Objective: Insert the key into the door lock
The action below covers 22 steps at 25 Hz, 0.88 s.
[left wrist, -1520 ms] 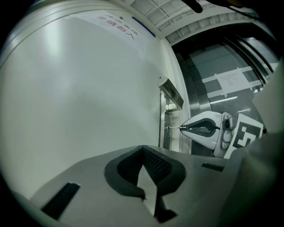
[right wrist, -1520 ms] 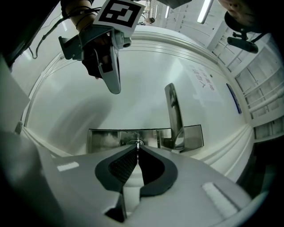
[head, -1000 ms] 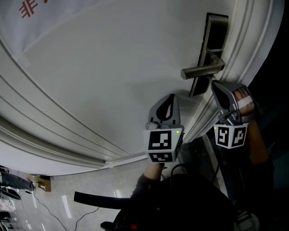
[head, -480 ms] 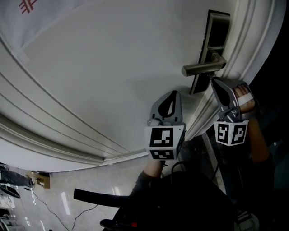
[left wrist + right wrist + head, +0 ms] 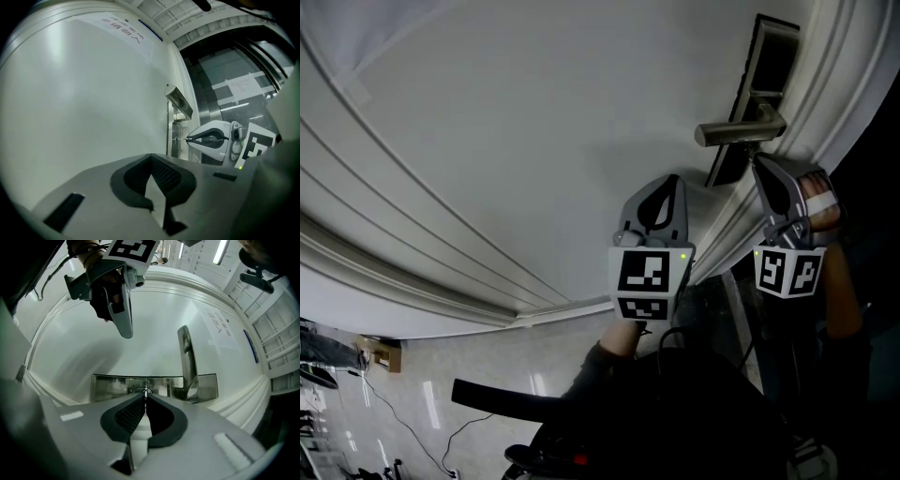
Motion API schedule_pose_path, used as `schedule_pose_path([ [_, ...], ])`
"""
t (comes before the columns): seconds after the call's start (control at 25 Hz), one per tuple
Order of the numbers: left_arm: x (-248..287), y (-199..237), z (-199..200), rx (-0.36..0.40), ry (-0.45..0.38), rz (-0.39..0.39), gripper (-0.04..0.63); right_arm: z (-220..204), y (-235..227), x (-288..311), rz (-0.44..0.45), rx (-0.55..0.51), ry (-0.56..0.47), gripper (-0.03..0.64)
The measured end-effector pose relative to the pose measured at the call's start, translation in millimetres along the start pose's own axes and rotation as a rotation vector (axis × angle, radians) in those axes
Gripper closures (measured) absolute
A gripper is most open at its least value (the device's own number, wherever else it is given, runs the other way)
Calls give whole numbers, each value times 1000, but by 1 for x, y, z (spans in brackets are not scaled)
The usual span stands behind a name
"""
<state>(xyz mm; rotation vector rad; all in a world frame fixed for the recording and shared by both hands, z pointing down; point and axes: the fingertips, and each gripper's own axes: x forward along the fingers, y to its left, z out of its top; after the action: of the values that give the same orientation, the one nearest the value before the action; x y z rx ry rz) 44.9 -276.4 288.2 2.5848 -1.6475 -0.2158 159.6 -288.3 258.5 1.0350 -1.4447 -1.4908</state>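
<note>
drifting slightly up-frame since a second ago, the right gripper (image 5: 146,398) clenches the thin silver metal key (image 5: 146,392), its long axis pointing straight at the brushed steel lock plate (image 5: 110,386) just ahead, while the left gripper (image 5: 151,157), clamped empty, hangs farther from that plate.

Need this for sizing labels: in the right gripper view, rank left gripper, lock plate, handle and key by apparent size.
Left gripper and lock plate: near tie; gripper is nearer, plate partly hidden.
Then handle.
Key smallest.
</note>
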Motion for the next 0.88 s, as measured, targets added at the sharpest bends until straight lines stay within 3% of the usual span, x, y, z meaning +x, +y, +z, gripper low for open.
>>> schedule_pose_path([
  [0.88, 5, -1, -2, -17, -3, -5, 595, 1, 0, 1, -2, 6, -3, 604],
])
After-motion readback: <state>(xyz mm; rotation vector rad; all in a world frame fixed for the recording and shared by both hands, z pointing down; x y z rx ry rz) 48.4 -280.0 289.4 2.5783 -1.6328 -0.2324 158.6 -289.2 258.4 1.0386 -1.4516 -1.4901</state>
